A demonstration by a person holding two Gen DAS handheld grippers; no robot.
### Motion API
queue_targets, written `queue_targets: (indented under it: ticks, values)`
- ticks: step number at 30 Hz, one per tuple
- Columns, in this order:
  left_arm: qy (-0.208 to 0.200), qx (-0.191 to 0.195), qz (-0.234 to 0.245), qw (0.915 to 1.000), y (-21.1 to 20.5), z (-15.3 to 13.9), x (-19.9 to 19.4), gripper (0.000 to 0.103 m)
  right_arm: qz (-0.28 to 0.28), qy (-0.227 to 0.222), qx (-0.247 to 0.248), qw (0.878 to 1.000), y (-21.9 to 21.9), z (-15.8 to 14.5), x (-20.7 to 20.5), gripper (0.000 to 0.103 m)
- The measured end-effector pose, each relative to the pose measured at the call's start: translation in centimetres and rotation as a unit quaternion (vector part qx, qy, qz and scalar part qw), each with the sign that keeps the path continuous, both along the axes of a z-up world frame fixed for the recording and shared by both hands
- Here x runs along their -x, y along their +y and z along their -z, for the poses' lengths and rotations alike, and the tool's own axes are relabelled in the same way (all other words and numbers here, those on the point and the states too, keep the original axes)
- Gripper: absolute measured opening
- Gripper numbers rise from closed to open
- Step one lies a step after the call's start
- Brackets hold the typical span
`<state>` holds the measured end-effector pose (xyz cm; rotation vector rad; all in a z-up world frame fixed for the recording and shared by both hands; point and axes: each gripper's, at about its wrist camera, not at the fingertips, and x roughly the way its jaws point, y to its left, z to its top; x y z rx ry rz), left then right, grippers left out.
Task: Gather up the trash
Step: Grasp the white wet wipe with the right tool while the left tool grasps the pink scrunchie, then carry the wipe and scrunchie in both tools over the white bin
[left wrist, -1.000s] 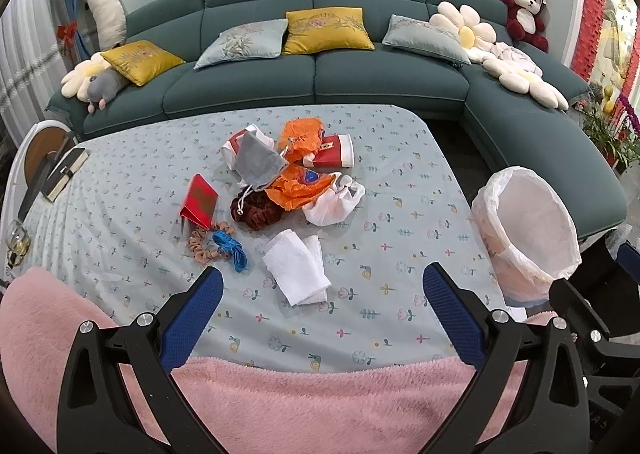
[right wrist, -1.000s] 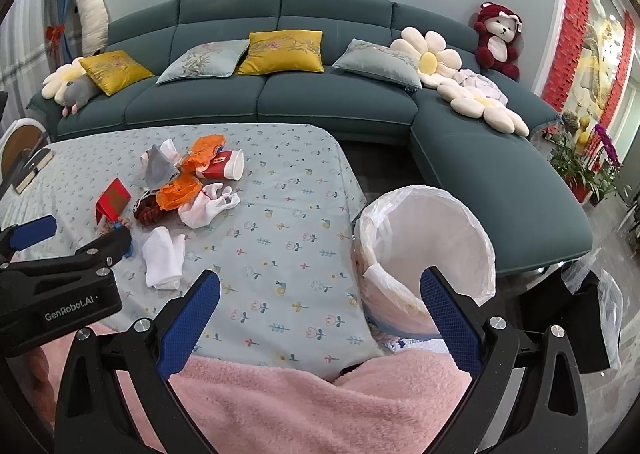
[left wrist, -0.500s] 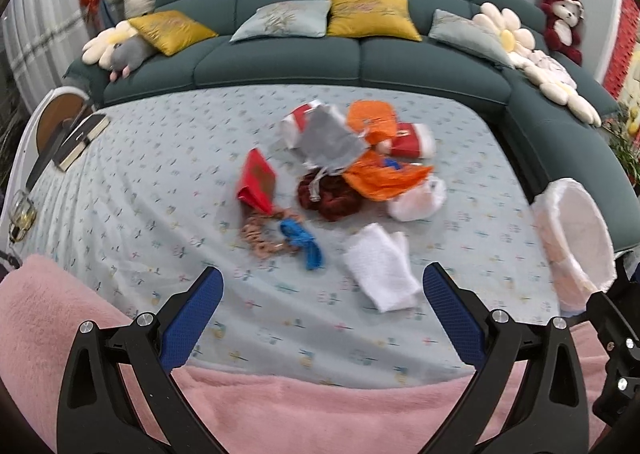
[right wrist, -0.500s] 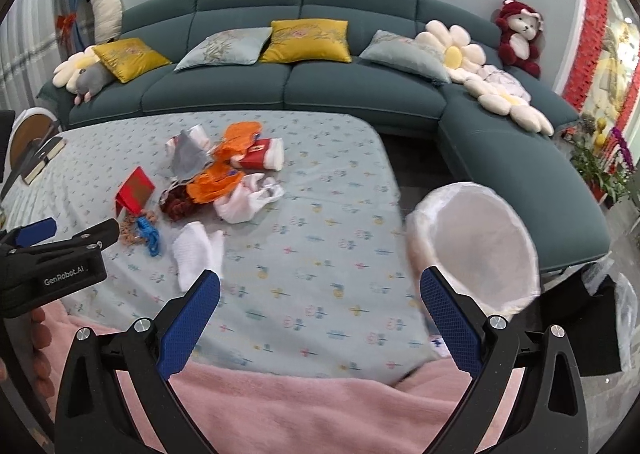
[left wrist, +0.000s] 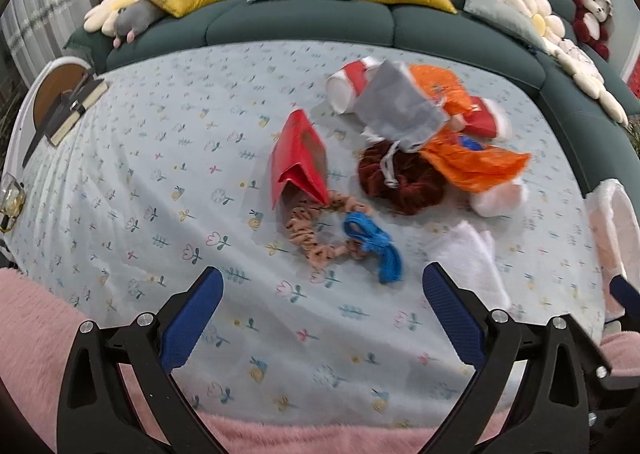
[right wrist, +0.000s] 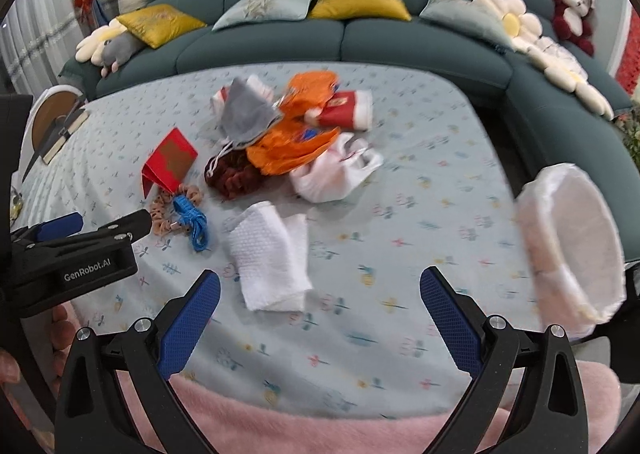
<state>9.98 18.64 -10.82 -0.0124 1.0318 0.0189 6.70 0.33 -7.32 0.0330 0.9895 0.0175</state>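
Observation:
A pile of trash lies on the flowered tablecloth [left wrist: 140, 182]: a red folded carton [left wrist: 298, 162], a grey pouch [left wrist: 400, 106], orange wrappers [left wrist: 476, 164], a dark red scrunchie [left wrist: 400, 182], a tan scrunchie [left wrist: 316, 230], a blue cord [left wrist: 374, 244], a white folded towel [right wrist: 272, 254], a white bag [right wrist: 336, 170] and a red paper cup [right wrist: 346, 110]. A bin lined with a white bag [right wrist: 572, 242] stands off the table's right edge. My left gripper [left wrist: 320, 318] is open and empty, just short of the tan scrunchie and cord. My right gripper [right wrist: 318, 318] is open and empty, just short of the towel.
A teal sectional sofa [right wrist: 360, 42] with cushions and plush toys runs behind and to the right of the table. A book and pen lie on a round stand [left wrist: 60, 102] at far left. A pink fluffy cloth [left wrist: 280, 434] covers the near table edge.
Both grippers have moved forward and down toward the pile, which looks larger now. The bin has shifted to the right edge of both views. Both stay open.

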Motion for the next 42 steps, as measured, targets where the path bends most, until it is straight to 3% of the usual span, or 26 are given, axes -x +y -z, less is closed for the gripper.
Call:
queue_targets:
  ticks: [10,12,16,18,21,22,26,28,31,39,41,42]
  values:
    - [0.039,0.042,-0.004,0.9984,-0.1,3.5,-3.1,0.093,-0.011,0.051,-0.001,0.999,2.5,4.7,-3.6,0.083]
    - [0.044,0.049,0.0,0.9978,-0.4,4.0,-3.5,0.088,-0.014,0.066,-0.003,0.998,2.7,5.7,-4.0,0.073]
    - [0.067,0.07,0.002,0.9953,-0.7,5.6,-4.3,0.07,-0.019,0.088,-0.011,0.996,2.9,7.1,-3.9,0.063]
    - [0.074,0.077,0.005,0.9943,-0.8,6.0,-4.3,0.066,-0.023,0.097,-0.017,0.995,3.0,7.7,-3.7,0.051]
    - [0.077,0.083,0.009,0.9936,-1.3,6.1,-4.5,0.057,-0.025,0.094,-0.018,0.995,3.0,7.8,-3.5,0.047]
    - [0.078,0.084,0.012,0.9933,-1.3,6.1,-4.4,0.051,-0.025,0.094,-0.019,0.995,2.9,7.8,-3.6,0.045]
    - [0.084,0.099,0.019,0.9913,-1.6,6.2,-4.0,0.03,-0.026,0.095,-0.036,0.994,2.3,7.7,-3.7,0.024]
    - [0.089,0.104,0.022,0.9904,-1.6,6.3,-3.6,0.01,-0.023,0.097,-0.044,0.994,2.0,7.5,-3.7,0.018]
    - [0.092,0.112,0.021,0.9893,-1.5,6.1,-3.0,0.005,-0.018,0.091,-0.051,0.994,1.5,6.9,-3.3,0.016]
    - [0.072,0.112,0.03,0.9906,-1.4,3.8,-0.4,0.003,-0.006,0.055,-0.056,0.997,-0.4,4.1,-1.8,0.015]
    - [0.076,0.111,0.03,0.9905,-2.0,3.5,-0.3,0.008,-0.001,0.049,-0.055,0.997,-1.1,3.4,-1.3,0.015]
    - [0.08,0.108,0.028,0.9906,-2.1,3.4,0.0,0.016,0.004,0.045,-0.056,0.997,-1.6,3.1,-1.0,0.015]
